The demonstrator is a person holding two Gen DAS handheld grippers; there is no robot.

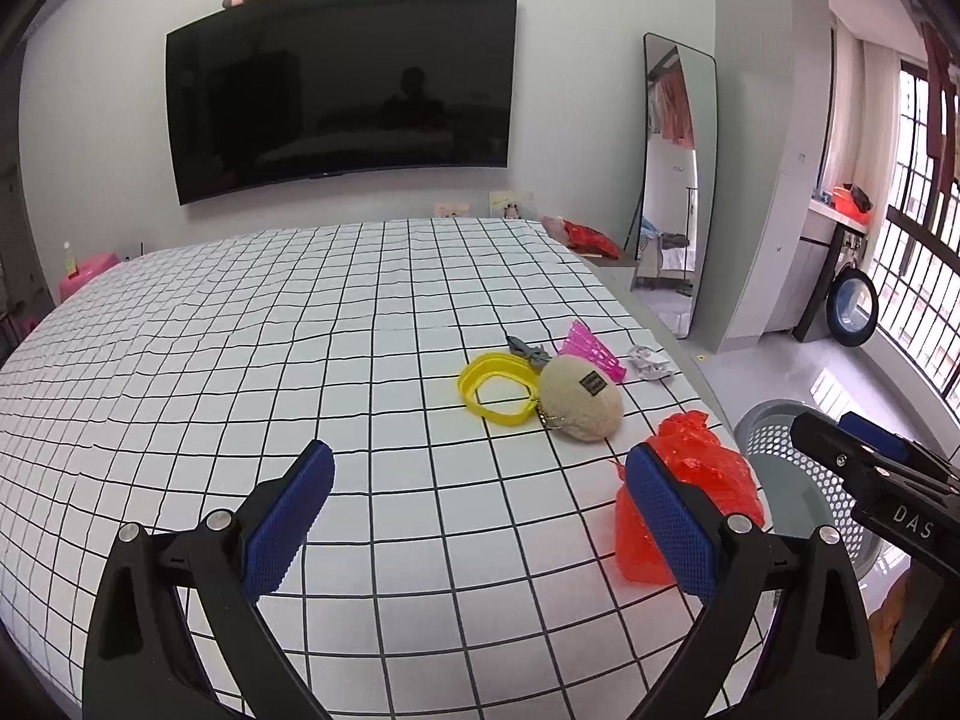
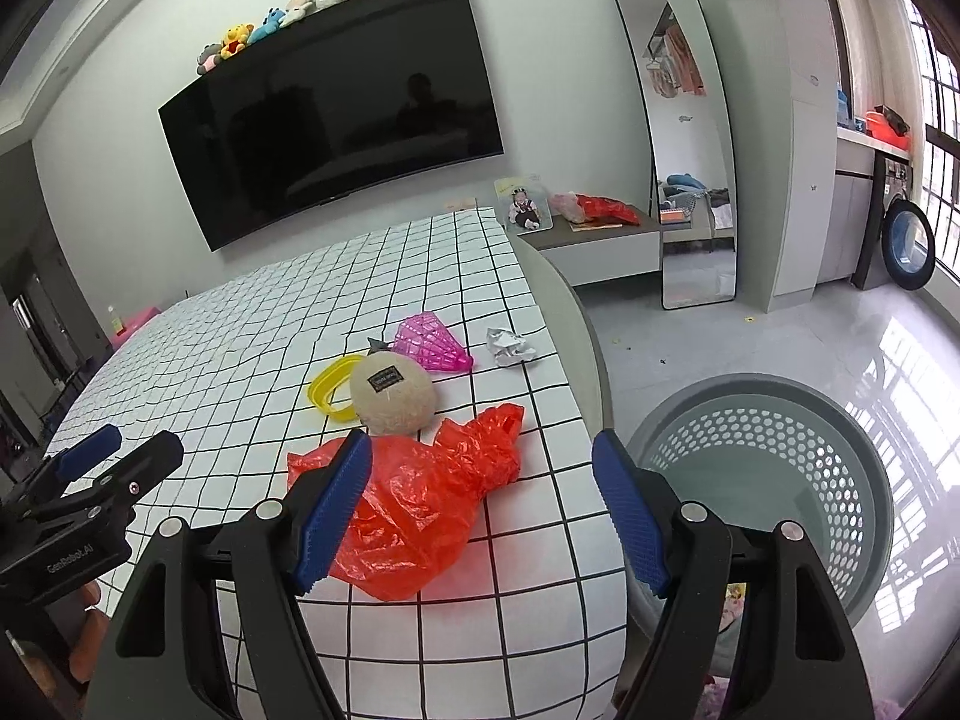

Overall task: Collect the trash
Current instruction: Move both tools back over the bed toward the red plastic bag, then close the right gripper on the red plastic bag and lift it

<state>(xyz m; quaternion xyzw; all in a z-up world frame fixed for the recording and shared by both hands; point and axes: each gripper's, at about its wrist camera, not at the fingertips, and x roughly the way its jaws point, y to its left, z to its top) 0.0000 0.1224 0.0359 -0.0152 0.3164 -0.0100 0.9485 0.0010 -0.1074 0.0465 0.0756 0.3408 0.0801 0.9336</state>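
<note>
A crumpled red plastic bag [image 2: 432,498] lies on the checked bed near its right edge; it also shows in the left wrist view [image 1: 702,480]. A crumpled white paper [image 2: 510,347] [image 1: 649,361], a pink shuttlecock-like plastic piece [image 2: 433,342] [image 1: 591,351], a beige plush ball [image 2: 391,397] [image 1: 581,397] and a yellow band [image 2: 329,393] [image 1: 495,390] lie further back. My right gripper [image 2: 480,507] is open, empty, just above the red bag. My left gripper [image 1: 480,516] is open and empty over the bed, left of the bag.
A grey perforated basket [image 2: 780,468] [image 1: 780,450] stands on the floor right of the bed. Behind are a wall TV [image 1: 342,90], a floor mirror [image 2: 684,144], a low shelf with red bags [image 2: 600,210] and a washing machine [image 2: 906,240].
</note>
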